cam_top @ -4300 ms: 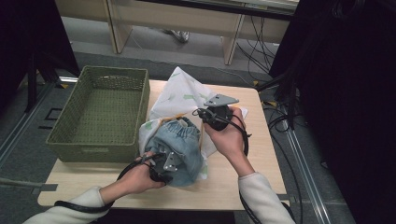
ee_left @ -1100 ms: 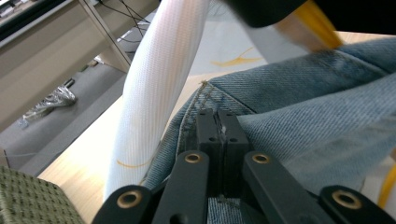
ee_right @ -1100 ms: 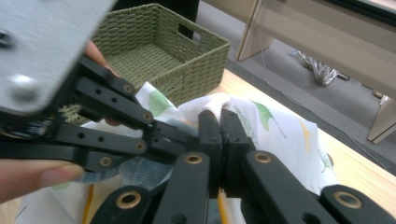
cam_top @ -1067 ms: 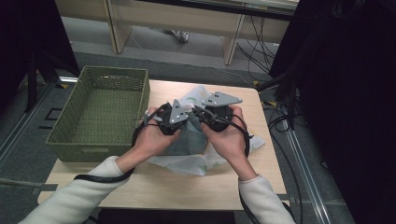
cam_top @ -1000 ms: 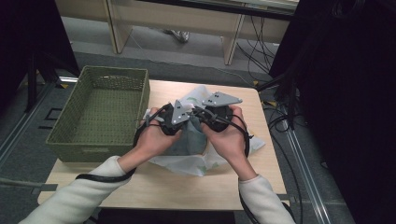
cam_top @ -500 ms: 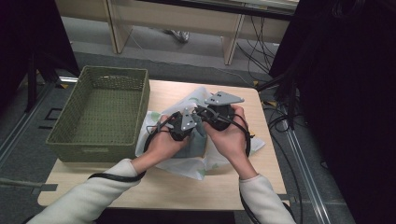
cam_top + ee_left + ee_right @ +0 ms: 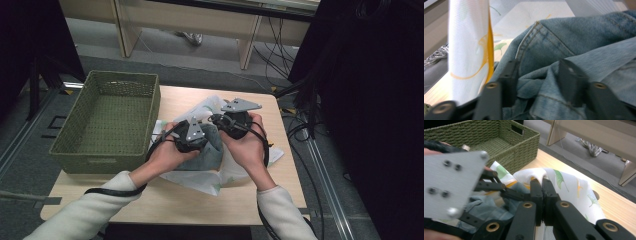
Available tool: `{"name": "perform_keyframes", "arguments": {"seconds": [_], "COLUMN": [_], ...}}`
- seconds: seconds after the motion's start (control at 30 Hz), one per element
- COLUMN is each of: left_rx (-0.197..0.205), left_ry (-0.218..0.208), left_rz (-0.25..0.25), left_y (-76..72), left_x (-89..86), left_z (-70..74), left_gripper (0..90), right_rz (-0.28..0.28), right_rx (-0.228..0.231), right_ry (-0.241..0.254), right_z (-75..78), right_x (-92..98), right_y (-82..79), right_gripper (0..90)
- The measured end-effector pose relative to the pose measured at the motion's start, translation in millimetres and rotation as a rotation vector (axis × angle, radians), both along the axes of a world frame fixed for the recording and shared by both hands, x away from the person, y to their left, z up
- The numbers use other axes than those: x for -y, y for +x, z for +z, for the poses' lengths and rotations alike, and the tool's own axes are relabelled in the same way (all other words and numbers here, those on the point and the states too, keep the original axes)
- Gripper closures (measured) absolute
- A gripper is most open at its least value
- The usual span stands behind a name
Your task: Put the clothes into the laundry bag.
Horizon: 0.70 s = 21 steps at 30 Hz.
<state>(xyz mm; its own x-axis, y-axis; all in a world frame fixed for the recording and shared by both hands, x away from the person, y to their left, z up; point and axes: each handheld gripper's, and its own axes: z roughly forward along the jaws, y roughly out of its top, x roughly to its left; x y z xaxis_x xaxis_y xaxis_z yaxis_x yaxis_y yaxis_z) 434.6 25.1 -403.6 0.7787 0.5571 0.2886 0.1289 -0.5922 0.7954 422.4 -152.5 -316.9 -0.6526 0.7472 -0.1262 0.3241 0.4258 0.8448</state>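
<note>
Currently the right tool pinches the white leaf-print cloth; the left tool, jaws just opened, straddles unclamped denim. Seat left jaws deeper before closing, keeping the cloth raised.

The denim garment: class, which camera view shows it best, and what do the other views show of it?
The left gripper view: the denim garment shows close up, seams and stitching clear. The high view shows a grey-blue bundle between the hands. The right gripper view shows a small patch behind the grey plate.
</note>
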Motion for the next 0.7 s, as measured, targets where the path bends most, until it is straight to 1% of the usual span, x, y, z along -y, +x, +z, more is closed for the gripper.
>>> {"name": "perform_keyframes", "arguments": {"seconds": [0.13,0.2,0.27,0.33,0.37,0.4,0.47,0.53,0.57,0.7], "left_rx": [-0.008,-0.018,-0.012,-0.017,-0.026,-0.034,-0.049,-0.085,-0.103,-0.161], "left_ry": [-0.004,0.003,0.009,0.040,0.059,0.072,0.102,0.147,0.162,0.199], "left_rz": [-0.026,-0.043,-0.055,-0.074,-0.080,-0.084,-0.078,-0.074,-0.073,-0.082], "left_y": [-6.1,-10.4,-14.3,-18.3,-19.5,-20.2,-21.0,-20.6,-19.9,-18.8], "left_x": [-12.6,-20.1,-25.9,-32.6,-35.9,-39.1,-44.9,-48.4,-49.3,-45.9], "left_z": [4.5,8.3,11.1,13.8,14.0,13.3,10.5,5.1,1.7,-13.1], "left_gripper": [39.4,36.0,33.2,29.6,27.7,25.5,24.5,22.0,21.4,21.3], "right_rz": [0.005,0.005,0.007,0.008,0.007,0.008,0.008,0.008,0.008,0.011], "right_rx": [0.000,0.001,-0.001,-0.001,-0.002,-0.002,-0.002,-0.002,-0.004,-0.005], "right_ry": [-0.004,-0.003,-0.004,-0.004,-0.004,-0.004,-0.005,-0.006,-0.006,-0.010], "right_z": [-0.1,-0.2,-0.2,-0.2,-0.1,0.0,-0.2,-0.5,-0.5,-0.8], "right_x": [-1.0,-1.0,-1.0,-1.2,-1.4,-1.4,-1.8,-2.5,-3.0,-3.7], "right_y": [-0.2,-0.1,-0.1,-0.3,-0.4,-0.5,-0.5,-0.6,-0.8,-0.7], "right_gripper": [90.0,90.0,90.0,90.0,90.0,90.0,90.0,90.0,90.0,90.0]}}
